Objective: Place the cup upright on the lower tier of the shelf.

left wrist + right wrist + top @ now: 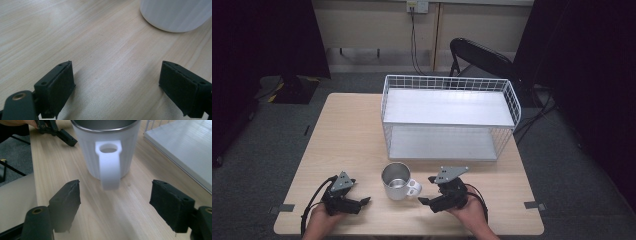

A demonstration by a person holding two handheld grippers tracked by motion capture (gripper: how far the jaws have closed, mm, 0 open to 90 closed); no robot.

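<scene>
1. A white mug [397, 182] with a metal-lined inside stands upright near the front edge of the light wooden surface [347, 130], about midway between the two hands.
2. The mug's handle [413, 187] points toward the person's right, at the right tongs [428, 191].
3. The left tongs [359, 195] rest low at the front left of the surface, held in the person's left hand [319, 220]; their jaws stand wide apart with nothing between them.
4. In the left gripper view the bare wood grain lies between the jaws, and the mug's white ribbed wall [175, 15] sits ahead and to the upper right, apart from both jaws.
5. The right tongs, held in the right hand [472, 212], also have their jaws spread apart, empty.
6. In the right gripper view the handle [109, 167] faces straight at the camera, lying between the two jaws' lines but ahead of them, not touched by either.
7. The left tongs [58, 132] show beyond the mug in that view.
8. A white wire rack [449, 117] with two flat shelves stands behind the mug, toward the far side of the surface.
9. A black chair [482, 57] stands on the grey floor beyond the surface.
</scene>
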